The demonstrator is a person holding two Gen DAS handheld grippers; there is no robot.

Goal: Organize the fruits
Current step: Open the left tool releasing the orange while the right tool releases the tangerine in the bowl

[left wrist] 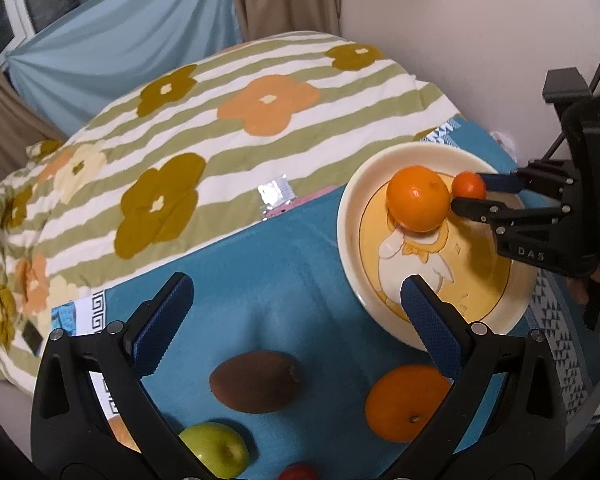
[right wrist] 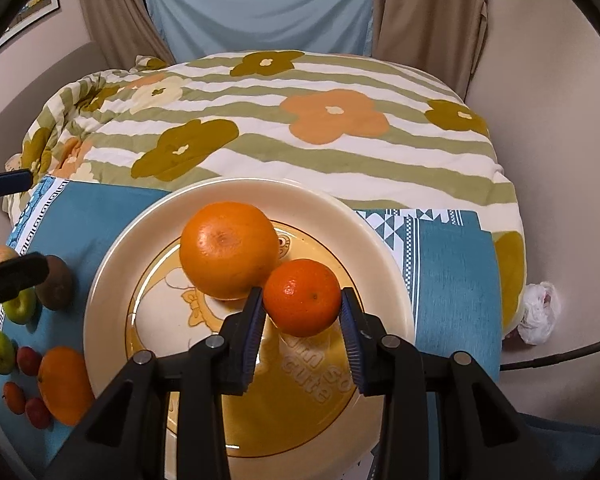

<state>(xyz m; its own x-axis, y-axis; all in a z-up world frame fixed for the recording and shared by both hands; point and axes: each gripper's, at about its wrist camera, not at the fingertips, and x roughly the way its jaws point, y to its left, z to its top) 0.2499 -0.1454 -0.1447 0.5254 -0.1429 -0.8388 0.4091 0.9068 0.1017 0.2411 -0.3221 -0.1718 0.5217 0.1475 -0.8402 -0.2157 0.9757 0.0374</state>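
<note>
Two oranges on plate (right wrist: 112, 280): large orange (right wrist: 229, 250), small mandarin (right wrist: 303, 297) between right claw (right wrist: 302, 308) pads, jaws parted, seemingly releasing. Left claw (left wrist: 296, 300) open, nearer kiwi (left wrist: 256, 381), directly below-ahead.

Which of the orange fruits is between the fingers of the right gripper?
The small mandarin on the plate, beside the big orange. It sits between the right gripper pads; another big orange lies off the plate.

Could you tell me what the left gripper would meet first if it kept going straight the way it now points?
Probably the kiwi, which lies on the blue cloth between the left gripper's open fingers; depth is uncertain, so it might meet bare cloth just beyond it.
</note>
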